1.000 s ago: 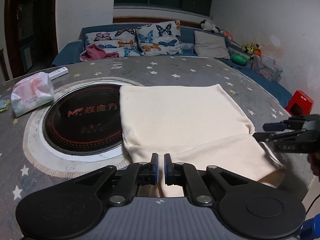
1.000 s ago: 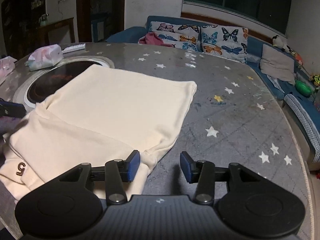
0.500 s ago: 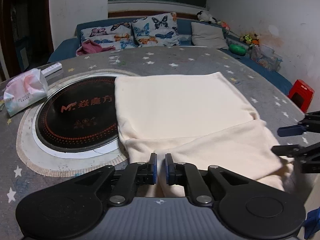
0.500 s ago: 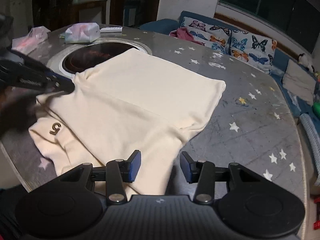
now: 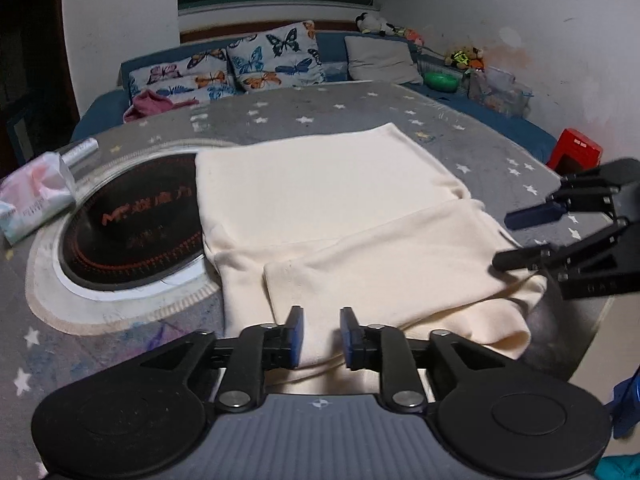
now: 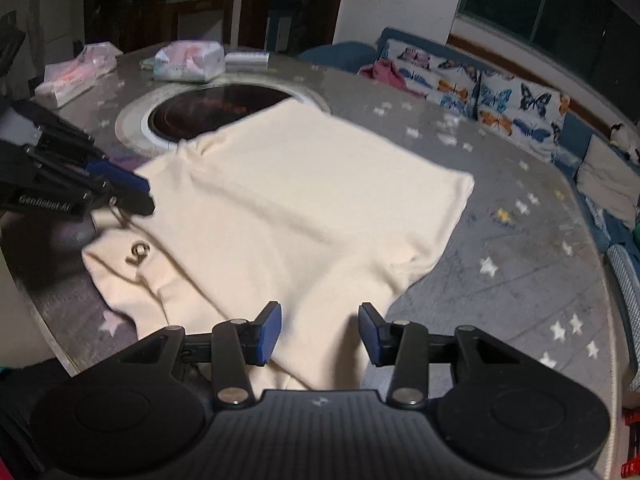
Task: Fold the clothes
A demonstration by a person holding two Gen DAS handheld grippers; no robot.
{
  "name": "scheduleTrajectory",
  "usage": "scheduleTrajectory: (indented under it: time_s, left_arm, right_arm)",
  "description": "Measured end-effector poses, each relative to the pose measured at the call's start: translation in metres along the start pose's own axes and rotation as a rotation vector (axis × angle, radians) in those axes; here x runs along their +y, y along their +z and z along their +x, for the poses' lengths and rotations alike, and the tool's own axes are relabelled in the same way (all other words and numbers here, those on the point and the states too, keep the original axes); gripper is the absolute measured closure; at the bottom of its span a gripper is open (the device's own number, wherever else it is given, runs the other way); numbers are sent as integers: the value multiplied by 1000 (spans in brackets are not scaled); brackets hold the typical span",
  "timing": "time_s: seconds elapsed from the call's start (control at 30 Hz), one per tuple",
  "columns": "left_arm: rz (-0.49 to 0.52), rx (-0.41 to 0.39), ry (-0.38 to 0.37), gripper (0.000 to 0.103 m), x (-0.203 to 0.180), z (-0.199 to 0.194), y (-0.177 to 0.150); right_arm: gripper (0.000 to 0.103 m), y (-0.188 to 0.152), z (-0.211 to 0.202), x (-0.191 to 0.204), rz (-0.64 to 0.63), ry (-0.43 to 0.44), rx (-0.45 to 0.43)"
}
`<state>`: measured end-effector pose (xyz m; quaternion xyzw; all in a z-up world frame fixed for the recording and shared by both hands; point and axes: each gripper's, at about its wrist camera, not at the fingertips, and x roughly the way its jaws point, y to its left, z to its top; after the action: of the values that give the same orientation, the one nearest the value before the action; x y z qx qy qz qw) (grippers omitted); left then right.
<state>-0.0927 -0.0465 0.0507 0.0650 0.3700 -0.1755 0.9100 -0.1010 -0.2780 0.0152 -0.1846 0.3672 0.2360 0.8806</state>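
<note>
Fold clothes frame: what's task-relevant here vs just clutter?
In play:
cream garment
left tool, open
right tool, open

Lying about:
tissue packs
induction cooktop
remote
pink cloth

The cream folded cloth garment (image 5: 344, 216) is looking soft and matt, lying on a grey star-printed worktop (image 5: 360, 120); the round black glass hob (image 5: 136, 236) is showing a gloss.

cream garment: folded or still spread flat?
Partly folded. On the cream garment a near flap lies doubled over the body, its edge a visible line; the far part lies flat on the table.
</note>
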Motion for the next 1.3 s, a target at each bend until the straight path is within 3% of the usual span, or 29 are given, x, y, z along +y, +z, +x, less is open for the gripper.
scheduleTrajectory:
  time_s: [0.13, 0.23, 0.4, 0.63, 0.7, 0.77, 0.87, 1.07, 1.3]
  left_arm:
    - [66, -5, -17, 66, -1, -16, -4]
    - [170, -5, -47, 60, -10, -27, -14]
    - [351, -12, -88, 60, -29, -32, -34]
    - [438, -29, -98, 60, -36, -17, -43]
    - [441, -47, -105, 65, -36, -15, -41]
    - [441, -68, -115, 85, -35, -15, -39]
    - [393, -93, -119, 94, -29, -15, -30]
    - [227, -109, -116, 95, -6, -7, 5]
    - [124, -65, -134, 95, 13, 15, 26]
  right_arm:
    - [61, 10, -8, -2, -21, -2, -25]
    - [61, 18, -9, -4, -57, -5, -35]
    - [61, 31, -12, -5, -130, -2, -46]
    - [61, 40, -14, -6, -230, -21, -50]
    - [61, 42, -15, -7, -249, -27, -49]
    - [60, 43, -16, -7, -260, -27, -52]
    - [60, 42, -16, -5, -265, -5, -54]
    - [59, 30, -23, 8, -315, 90, -54]
    - [53, 12, -33, 36, -436, 175, -50]
